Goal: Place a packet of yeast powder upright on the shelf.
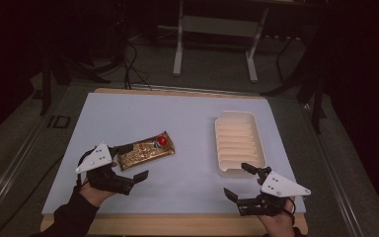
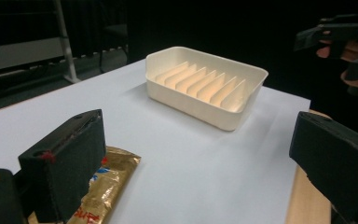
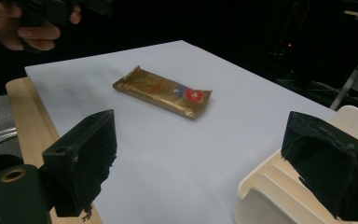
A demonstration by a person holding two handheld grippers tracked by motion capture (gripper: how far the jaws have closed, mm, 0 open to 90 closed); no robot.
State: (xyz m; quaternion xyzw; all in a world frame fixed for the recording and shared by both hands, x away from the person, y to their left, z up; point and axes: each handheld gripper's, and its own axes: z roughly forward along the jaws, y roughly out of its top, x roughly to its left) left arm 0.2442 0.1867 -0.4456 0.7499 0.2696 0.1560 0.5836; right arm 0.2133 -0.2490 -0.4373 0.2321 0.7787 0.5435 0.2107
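Note:
A gold snack packet (image 1: pixel 145 150) with a red mark lies flat on the white table top (image 1: pixel 177 113), left of centre. My left gripper (image 1: pixel 135 161) stands open at the packet's near left end. One of its jaws sits over the packet's edge (image 2: pixel 107 182), and nothing is held between the jaws. A cream ribbed tray (image 1: pixel 239 116) stands empty at the right. My right gripper (image 1: pixel 240 181) is open just in front of the tray's near corner (image 3: pixel 261 196). In the right gripper view the packet (image 3: pixel 163 91) lies well ahead.
The white board rests on a wooden table whose edge (image 1: pixel 177 224) shows along the front. White metal frame legs (image 1: pixel 178 49) stand on the floor behind the table. Dark surroundings lie beyond. The other hand with its gripper (image 2: pixel 340 37) shows at the upper right of the left gripper view.

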